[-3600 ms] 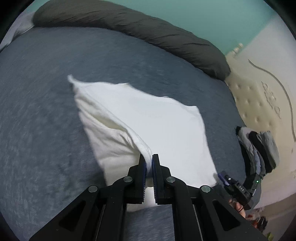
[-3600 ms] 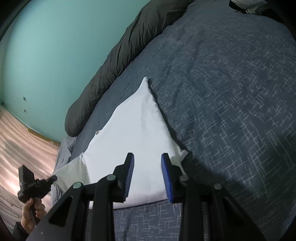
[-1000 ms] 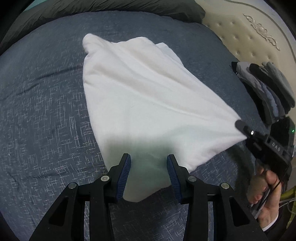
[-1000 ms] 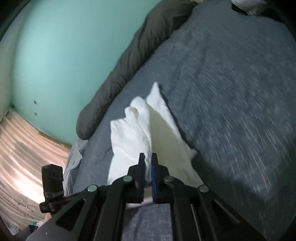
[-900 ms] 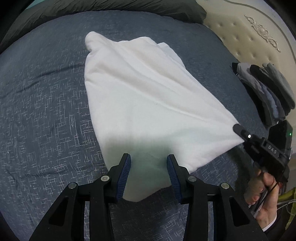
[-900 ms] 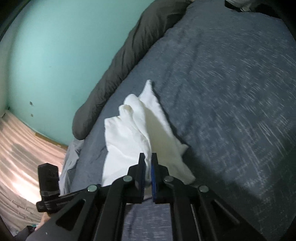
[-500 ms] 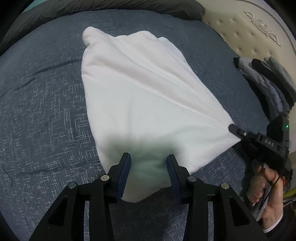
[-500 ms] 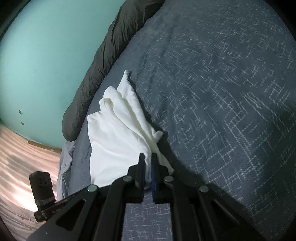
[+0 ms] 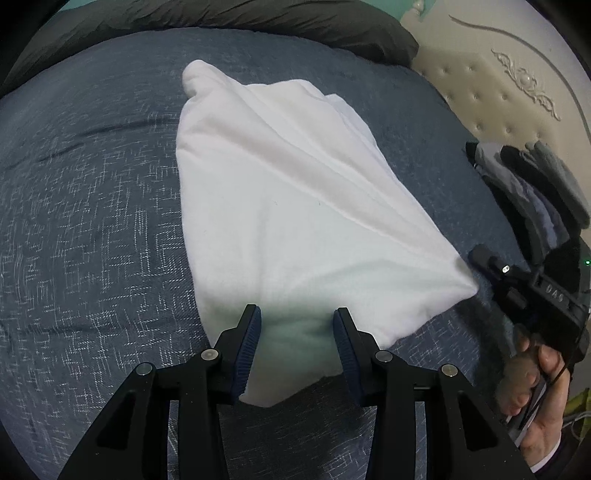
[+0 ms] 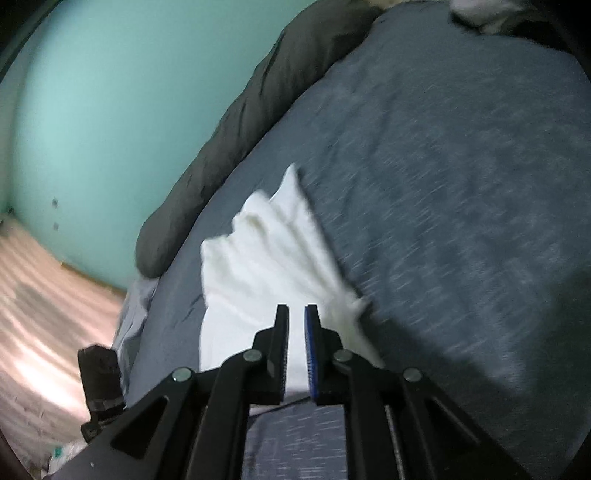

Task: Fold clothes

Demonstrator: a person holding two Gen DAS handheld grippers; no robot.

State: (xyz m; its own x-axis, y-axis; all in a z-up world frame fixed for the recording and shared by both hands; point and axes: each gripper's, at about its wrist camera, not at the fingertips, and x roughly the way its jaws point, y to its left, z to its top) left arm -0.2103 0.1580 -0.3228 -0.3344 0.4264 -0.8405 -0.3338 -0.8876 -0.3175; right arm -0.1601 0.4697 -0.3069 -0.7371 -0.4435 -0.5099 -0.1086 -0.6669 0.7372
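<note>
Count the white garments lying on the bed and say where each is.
2. One white garment lies spread mid-bed, just ahead of both grippers. A second white bundle sits at the bed's far edge in the right wrist view, mostly cut off. Others may be hidden.

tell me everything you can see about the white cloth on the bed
The white cloth is a soft, plain garment or towel, folded into a rough tapered slab with long creases fanning from its right corner. It lies flat on the blue-grey bedspread, one far corner bunched into a small peak. The left gripper hangs open over its near edge without gripping it. The right gripper, whose jaws have just been opening, sits at the right corner with cloth showing in its narrow gap; whether the pads press on it is unclear.
</note>
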